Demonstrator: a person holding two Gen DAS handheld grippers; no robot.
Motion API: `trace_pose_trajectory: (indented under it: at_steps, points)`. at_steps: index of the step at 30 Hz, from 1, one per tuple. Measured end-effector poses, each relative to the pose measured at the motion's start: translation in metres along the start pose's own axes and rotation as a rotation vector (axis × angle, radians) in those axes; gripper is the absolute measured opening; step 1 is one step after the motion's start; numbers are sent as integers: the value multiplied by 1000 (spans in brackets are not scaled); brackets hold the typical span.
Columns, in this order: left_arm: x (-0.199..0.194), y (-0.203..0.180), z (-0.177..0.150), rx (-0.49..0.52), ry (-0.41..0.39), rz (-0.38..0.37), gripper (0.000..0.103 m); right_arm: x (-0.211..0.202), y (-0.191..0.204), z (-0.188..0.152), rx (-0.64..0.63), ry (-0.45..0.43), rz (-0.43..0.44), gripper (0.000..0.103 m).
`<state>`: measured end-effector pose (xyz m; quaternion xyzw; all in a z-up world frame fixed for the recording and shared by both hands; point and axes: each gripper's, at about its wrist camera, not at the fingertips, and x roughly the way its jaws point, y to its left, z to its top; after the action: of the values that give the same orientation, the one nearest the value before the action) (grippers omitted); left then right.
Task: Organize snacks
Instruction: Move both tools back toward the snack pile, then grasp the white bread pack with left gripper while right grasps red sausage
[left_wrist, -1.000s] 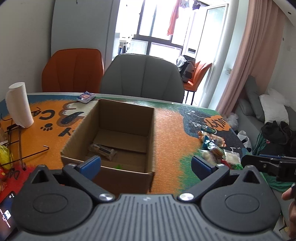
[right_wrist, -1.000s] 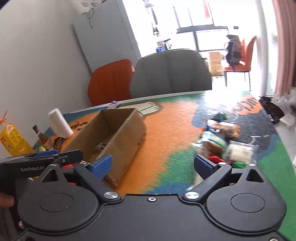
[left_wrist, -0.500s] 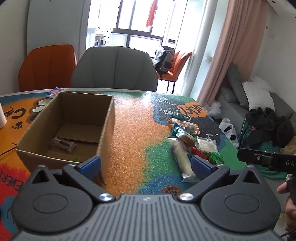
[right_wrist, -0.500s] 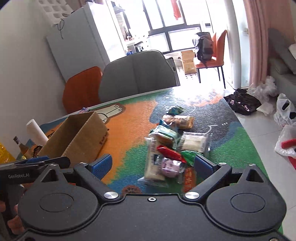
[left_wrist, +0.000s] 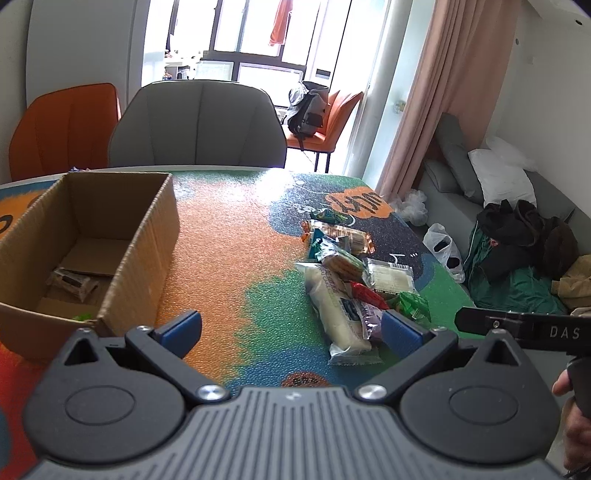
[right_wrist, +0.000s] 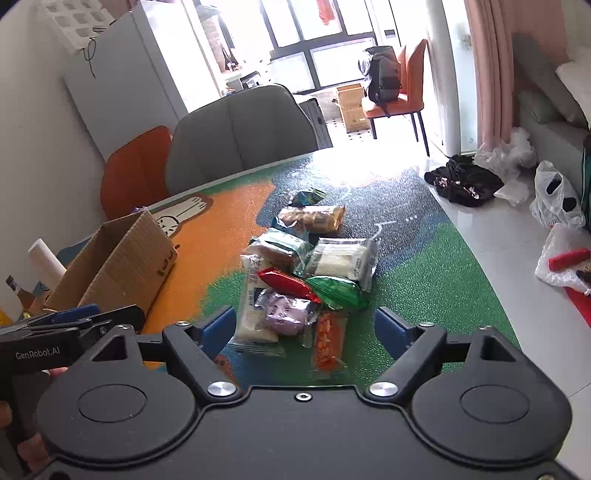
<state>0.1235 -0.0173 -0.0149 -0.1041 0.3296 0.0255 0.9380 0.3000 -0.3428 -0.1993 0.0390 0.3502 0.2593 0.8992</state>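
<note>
Both views have swung from the brown cardboard box (left_wrist: 85, 236) toward the heaped snack packets (right_wrist: 295, 280) near the counter's right edge. Left hand-held gripper (left_wrist: 291, 328) and right hand-held gripper (right_wrist: 306, 325) gape empty. Light, crinkly, slippery wrappers: pinch mid-body.

Bare mat (left_wrist: 229, 258) between cardboard box (left_wrist: 140, 236) and snack pile (right_wrist: 295, 280) — open passage
</note>
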Motion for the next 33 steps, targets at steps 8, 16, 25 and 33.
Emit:
trace_pose_trajectory:
  at_steps: [8,16,25,33]
  points:
    - [30,-4,-2,-20,55,-21,101,21,-11,-7,17,46,1,69]
    - [58,-4,-2,-26,103,-37,81,48,-22,-12,38,104,1,58]
    - [90,-7,2,-37,138,-58,69,69,-28,-14,30,141,6,42]
    - [114,-13,3,-42,163,-62,67,71,-29,-9,1,145,-1,36]
